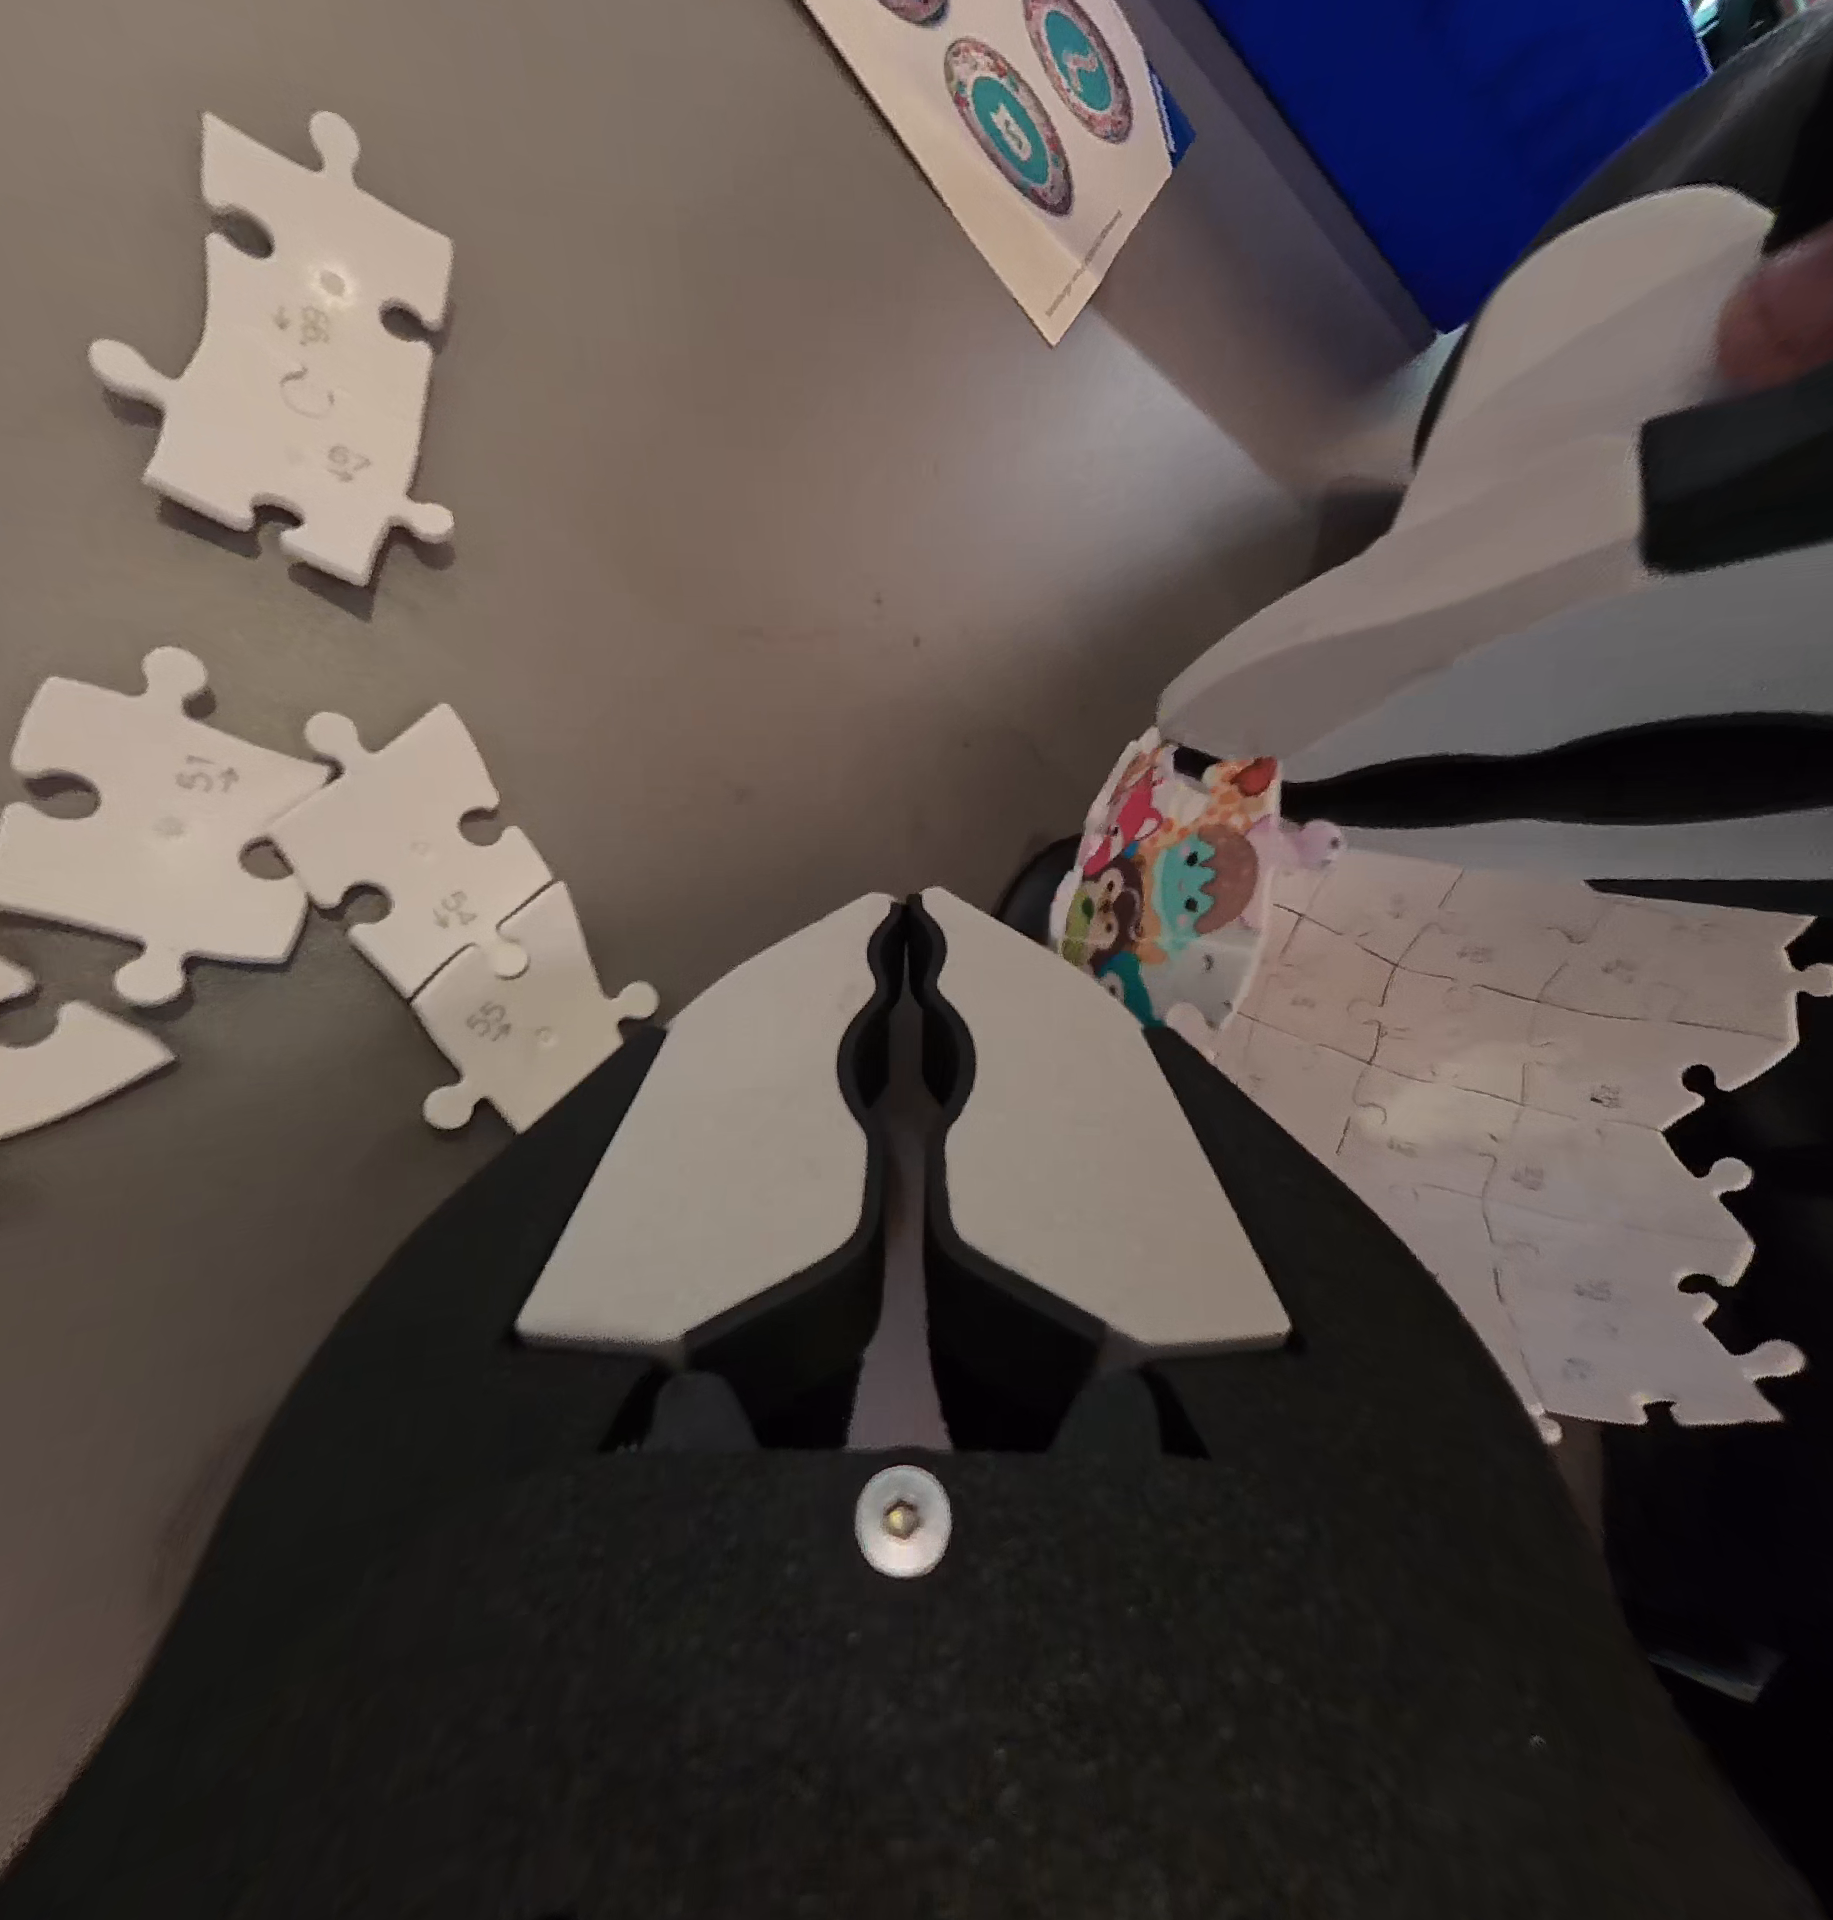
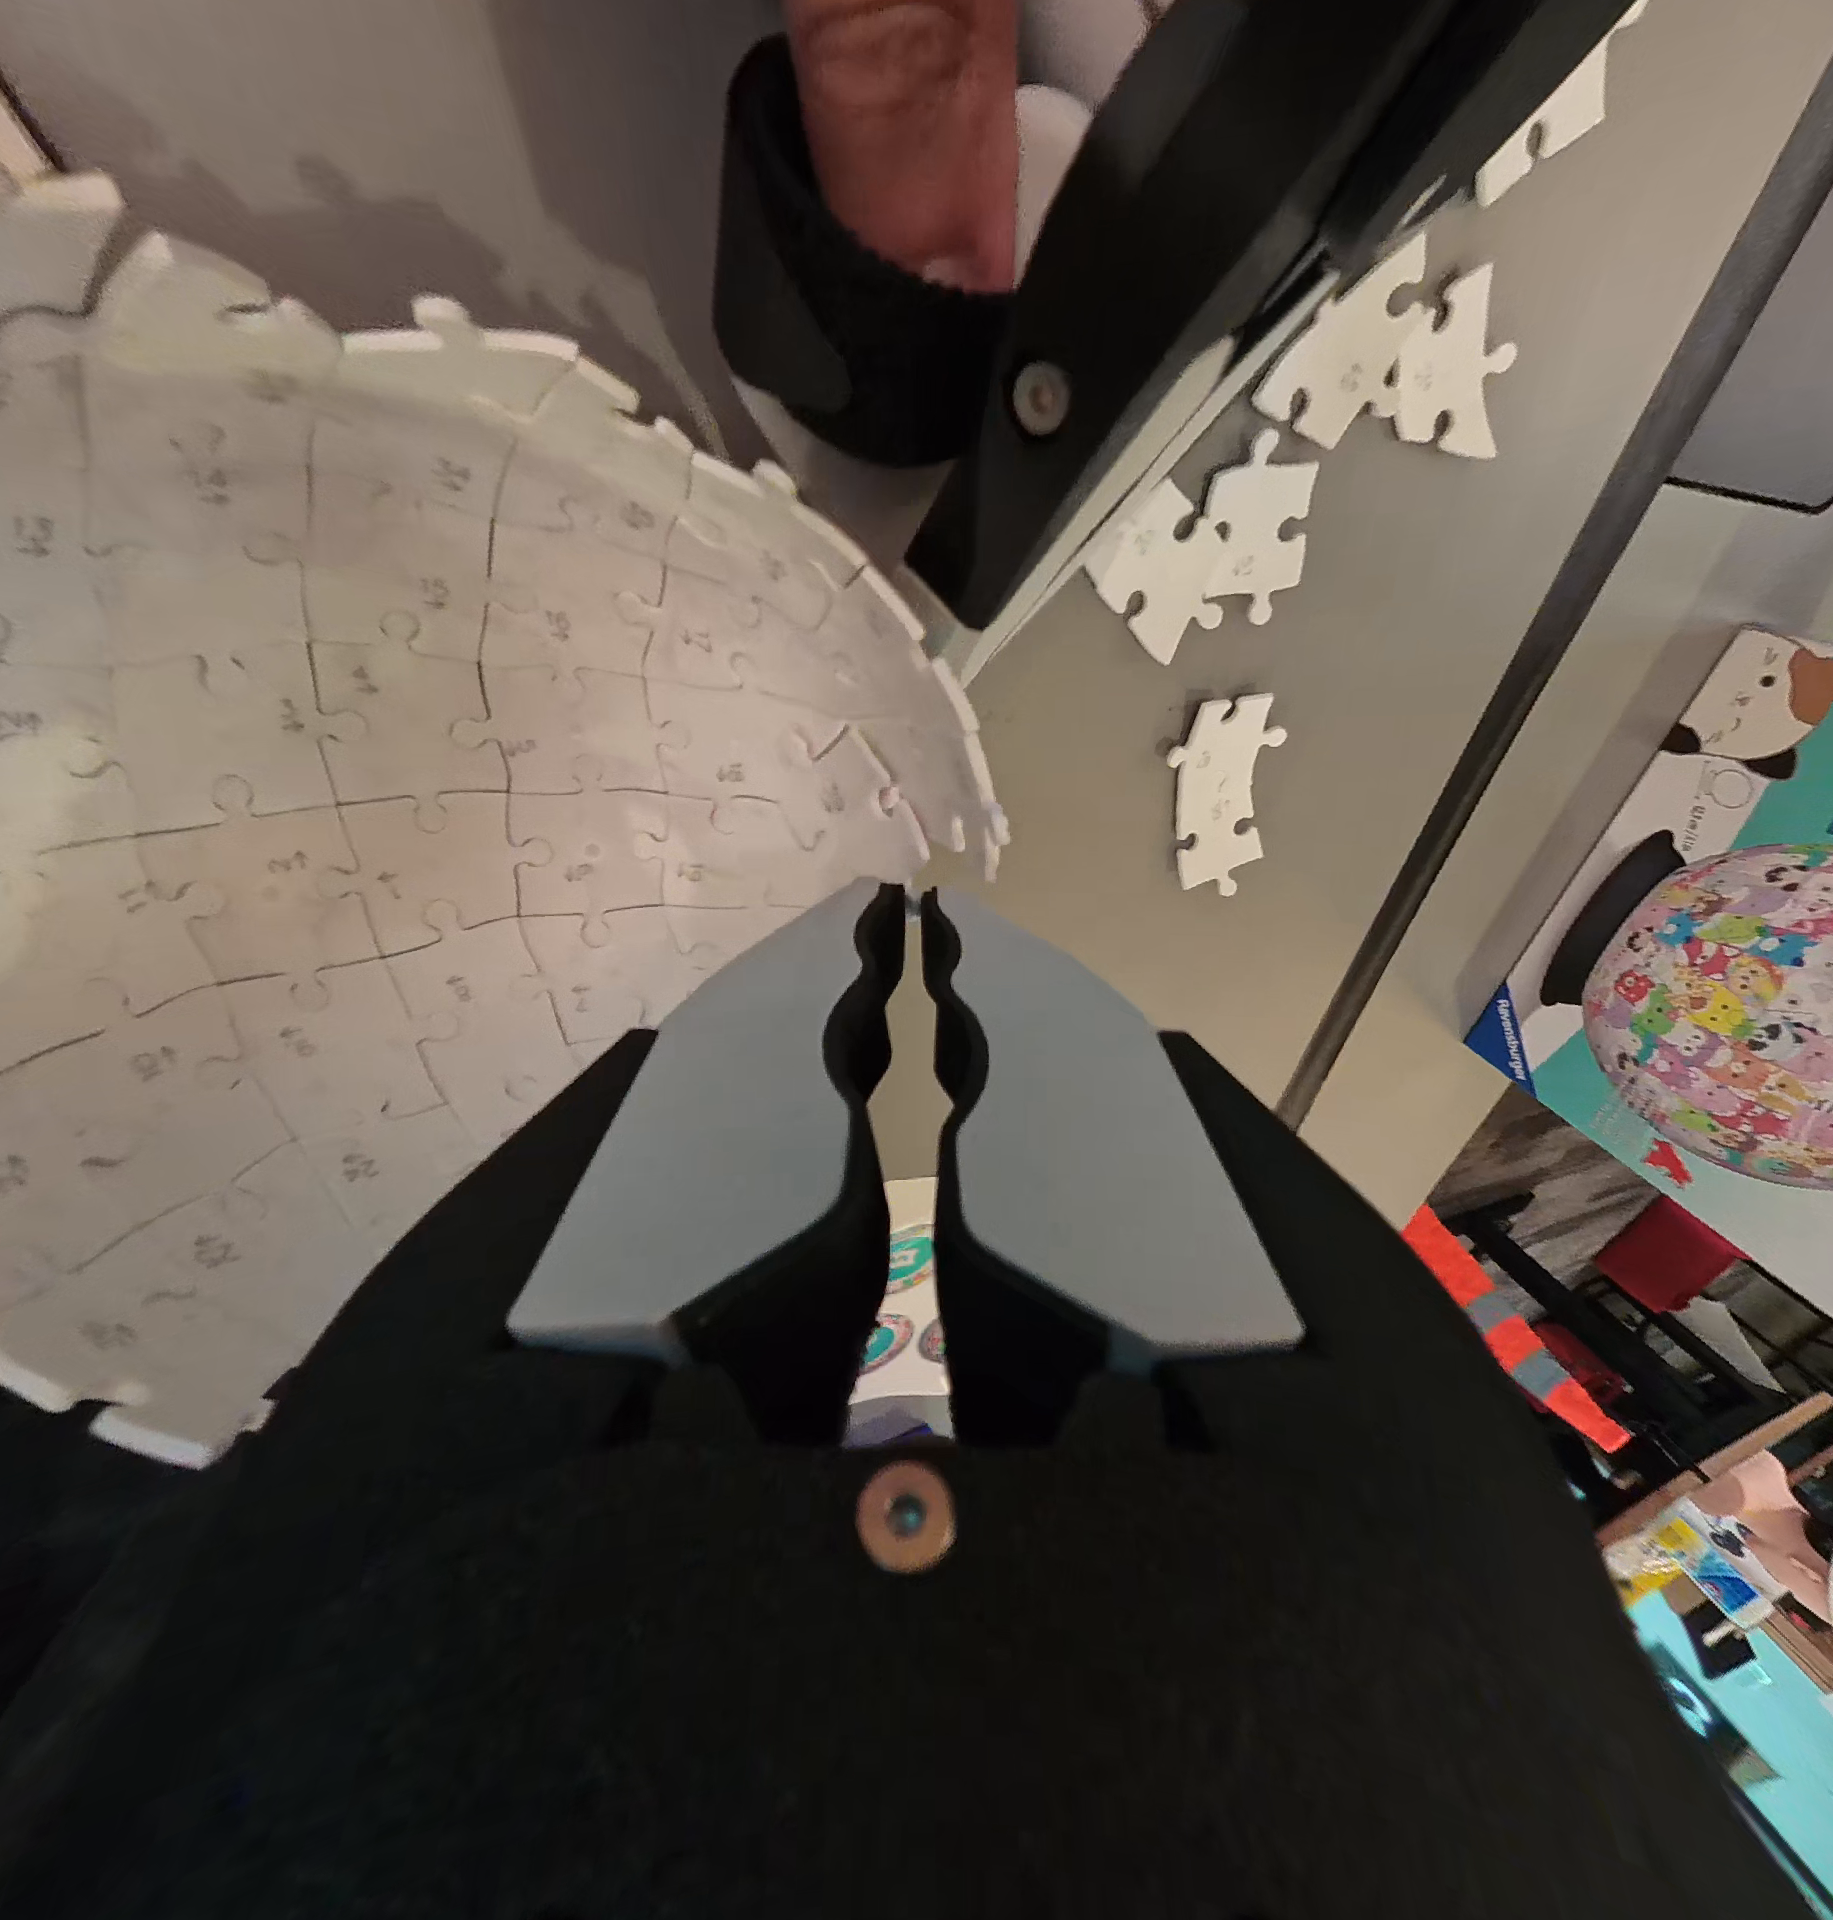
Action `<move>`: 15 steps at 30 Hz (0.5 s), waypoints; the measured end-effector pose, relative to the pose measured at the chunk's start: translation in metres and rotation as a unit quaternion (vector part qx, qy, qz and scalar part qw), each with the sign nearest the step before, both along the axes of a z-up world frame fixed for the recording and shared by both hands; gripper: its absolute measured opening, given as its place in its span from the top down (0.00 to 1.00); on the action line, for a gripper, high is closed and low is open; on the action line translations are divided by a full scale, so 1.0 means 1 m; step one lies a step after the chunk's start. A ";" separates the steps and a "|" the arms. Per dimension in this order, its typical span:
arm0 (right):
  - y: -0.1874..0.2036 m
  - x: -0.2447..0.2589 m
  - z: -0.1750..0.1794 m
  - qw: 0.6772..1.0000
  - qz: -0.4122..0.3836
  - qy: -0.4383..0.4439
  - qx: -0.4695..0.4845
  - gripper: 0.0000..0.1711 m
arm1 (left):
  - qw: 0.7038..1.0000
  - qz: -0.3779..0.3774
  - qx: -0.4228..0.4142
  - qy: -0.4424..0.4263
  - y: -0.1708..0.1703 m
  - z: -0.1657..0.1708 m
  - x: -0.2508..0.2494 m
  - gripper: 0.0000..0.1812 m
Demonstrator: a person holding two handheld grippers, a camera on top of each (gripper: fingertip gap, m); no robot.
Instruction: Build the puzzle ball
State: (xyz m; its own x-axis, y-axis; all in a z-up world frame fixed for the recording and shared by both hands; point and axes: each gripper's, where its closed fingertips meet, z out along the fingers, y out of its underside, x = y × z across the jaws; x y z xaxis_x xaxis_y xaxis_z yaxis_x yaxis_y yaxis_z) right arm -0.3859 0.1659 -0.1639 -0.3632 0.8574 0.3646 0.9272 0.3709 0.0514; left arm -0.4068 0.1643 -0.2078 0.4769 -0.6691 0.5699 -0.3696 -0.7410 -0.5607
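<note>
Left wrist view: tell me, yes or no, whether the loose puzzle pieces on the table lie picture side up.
No, the loose puzzle pieces on the table show their plain white backs.

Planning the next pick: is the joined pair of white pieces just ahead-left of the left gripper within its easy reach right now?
Probably yes. The joined pair lies flat on the grey table beside the left gripper, nothing between them. But its jaws are shut and must open first.

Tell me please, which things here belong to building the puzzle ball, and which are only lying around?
For the job:
- half-built puzzle shell, its rim pinched by the right gripper
- loose white pieces on the table
- left gripper, shut and empty

Lying about:
- printed sheet
- puzzle box
</note>
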 end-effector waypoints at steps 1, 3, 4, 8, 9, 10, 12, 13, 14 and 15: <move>0.000 0.000 0.001 1.000 0.002 0.000 0.005 0.98 | 1.000 0.004 0.000 0.005 0.001 -0.001 -0.002 1.00; 0.000 0.000 0.002 1.000 0.007 0.000 0.013 0.98 | 1.000 0.011 -0.002 0.008 0.003 -0.001 -0.005 1.00; -0.001 0.000 0.002 1.000 0.010 -0.001 0.017 0.98 | 1.000 0.013 -0.005 0.007 0.003 -0.001 -0.006 1.00; -0.002 0.001 0.000 0.999 0.012 -0.010 0.033 0.98 | 1.000 0.009 -0.025 0.009 -0.002 -0.002 -0.007 1.00; -0.002 0.001 0.000 0.999 0.011 -0.013 0.038 0.98 | 0.999 0.008 -0.030 0.011 -0.004 -0.003 -0.007 1.00; -0.002 0.001 -0.001 0.999 0.010 -0.017 0.041 0.98 | 0.999 0.007 -0.035 0.012 -0.005 -0.003 -0.007 1.00; -0.001 0.001 -0.002 0.998 0.006 -0.022 0.050 0.98 | 0.999 0.008 -0.045 0.012 -0.007 -0.004 -0.007 1.00; -0.001 0.001 -0.002 0.998 0.005 -0.025 0.053 0.98 | 0.999 0.008 -0.048 0.011 -0.007 -0.004 -0.007 1.00; -0.001 0.001 -0.002 0.998 0.004 -0.025 0.055 0.98 | 0.999 0.008 -0.051 0.011 -0.008 -0.004 -0.007 1.00; 0.000 0.002 -0.002 0.998 0.001 -0.028 0.057 0.98 | 0.998 0.008 -0.054 0.010 -0.009 -0.004 -0.008 1.00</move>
